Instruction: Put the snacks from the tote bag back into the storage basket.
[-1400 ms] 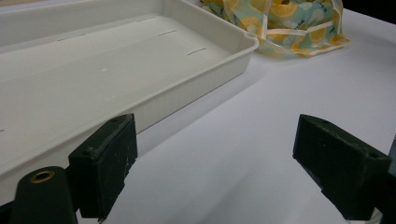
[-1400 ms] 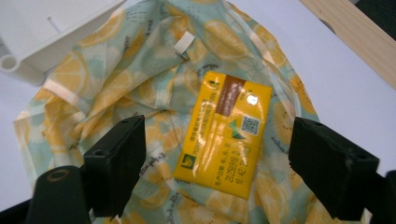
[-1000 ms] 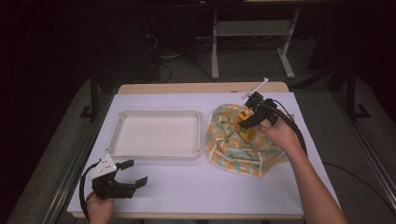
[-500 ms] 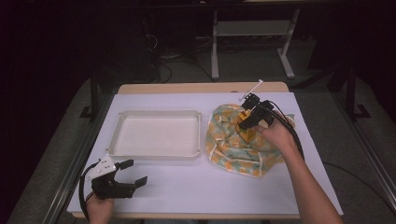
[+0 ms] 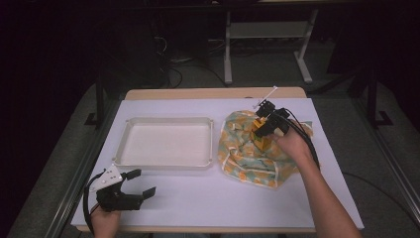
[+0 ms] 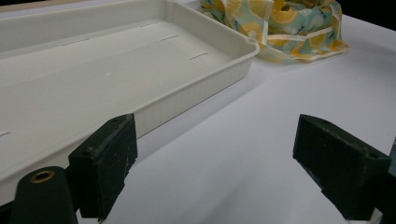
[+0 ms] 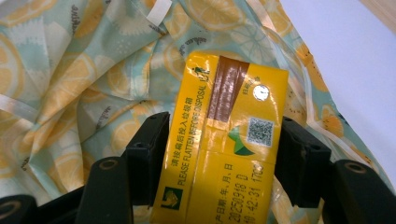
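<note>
Jaws of right gripper (image 7: pixel 215 154) just closed, clamped on yellow carton (image 7: pixel 224 140) atop lemon-print cloth bag (image 5: pixel 247 148), likely for lifting out. Left gripper (image 5: pixel 138 183) idle, jaws apart, near white tray (image 5: pixel 166 161).

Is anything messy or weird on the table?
Only the lemon-print cloth bag: it lies crumpled beside the white tray. The right gripper grips a yellow drink carton over it. Nothing is spilled or broken.

Left hand-held gripper (image 5: pixel 141 183): black, blocky jaws, brass bushing, grey three-cornered top plate, black cable; right hand-held gripper (image 5: pixel 262 133): black, thick black cable; forearms unsleeved.
</note>
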The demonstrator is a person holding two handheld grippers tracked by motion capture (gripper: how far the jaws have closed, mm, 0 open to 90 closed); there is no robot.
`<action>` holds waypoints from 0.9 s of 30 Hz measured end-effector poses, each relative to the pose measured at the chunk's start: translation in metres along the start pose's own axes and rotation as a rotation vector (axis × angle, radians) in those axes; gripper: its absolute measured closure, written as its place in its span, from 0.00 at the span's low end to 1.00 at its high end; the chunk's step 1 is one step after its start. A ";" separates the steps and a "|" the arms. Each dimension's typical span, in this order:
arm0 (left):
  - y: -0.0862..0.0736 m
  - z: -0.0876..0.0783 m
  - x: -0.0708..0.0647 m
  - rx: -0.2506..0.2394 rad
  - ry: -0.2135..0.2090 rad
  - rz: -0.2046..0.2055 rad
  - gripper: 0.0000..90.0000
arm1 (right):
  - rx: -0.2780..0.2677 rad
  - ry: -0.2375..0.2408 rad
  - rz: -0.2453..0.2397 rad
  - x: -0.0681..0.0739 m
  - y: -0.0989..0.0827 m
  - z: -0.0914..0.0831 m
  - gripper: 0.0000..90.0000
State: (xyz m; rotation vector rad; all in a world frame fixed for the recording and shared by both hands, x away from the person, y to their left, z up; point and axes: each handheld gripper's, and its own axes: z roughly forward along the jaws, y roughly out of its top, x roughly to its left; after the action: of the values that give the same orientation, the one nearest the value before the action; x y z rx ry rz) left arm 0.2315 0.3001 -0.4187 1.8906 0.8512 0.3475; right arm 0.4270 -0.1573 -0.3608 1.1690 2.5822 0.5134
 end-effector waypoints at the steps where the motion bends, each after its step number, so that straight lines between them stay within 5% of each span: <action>1: 0.000 0.000 0.000 -0.001 0.000 0.000 0.15 | 0.000 -0.002 0.000 0.000 0.000 0.000 0.46; 11: 0.000 0.000 0.001 -0.001 0.002 0.001 0.15 | 0.003 -0.009 -0.034 0.002 0.001 0.000 0.52; 27: -0.001 0.000 0.002 -0.004 -0.002 -0.006 0.15 | 0.008 0.060 -0.066 -0.001 0.001 -0.004 0.55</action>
State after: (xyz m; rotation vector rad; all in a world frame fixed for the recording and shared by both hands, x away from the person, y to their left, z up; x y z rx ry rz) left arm 0.2327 0.3022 -0.4195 1.8843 0.8536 0.3432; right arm 0.4270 -0.1587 -0.3562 1.0832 2.6656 0.5321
